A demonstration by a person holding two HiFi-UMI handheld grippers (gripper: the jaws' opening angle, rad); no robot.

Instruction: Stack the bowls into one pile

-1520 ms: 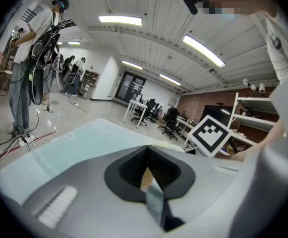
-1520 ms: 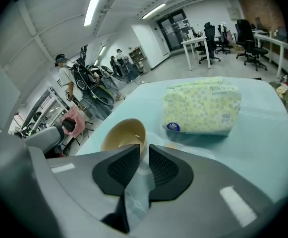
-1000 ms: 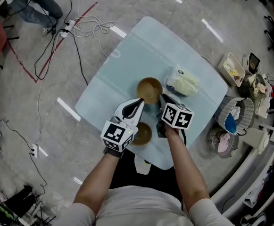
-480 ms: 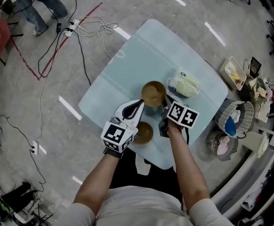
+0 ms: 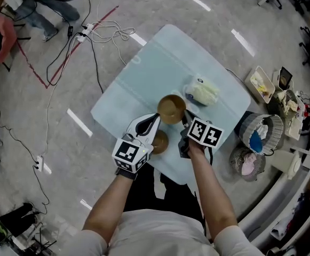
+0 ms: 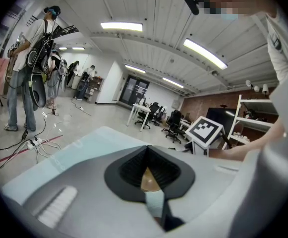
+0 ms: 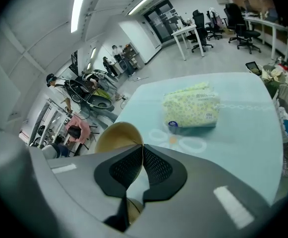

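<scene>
A bench [image 5: 144, 73] with a light blue cloth is seen in a big room. One brown bowl [image 5: 172, 109] is pinched by its rim in the jaws of the right gripper [image 5: 185, 121]. The second bowl [image 5: 160, 141] is sat nearer the person, beside the left gripper [image 5: 155, 117], whose jaws are pressed together on nothing. The pinched bowl should be brought right over the second bowl, kept flat, and let go only once inside.

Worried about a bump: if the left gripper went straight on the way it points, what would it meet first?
Most likely the bowl pinched by the right gripper: the left gripper points at its side in the head view. Their heights are hard to compare, so it might miss.
</scene>
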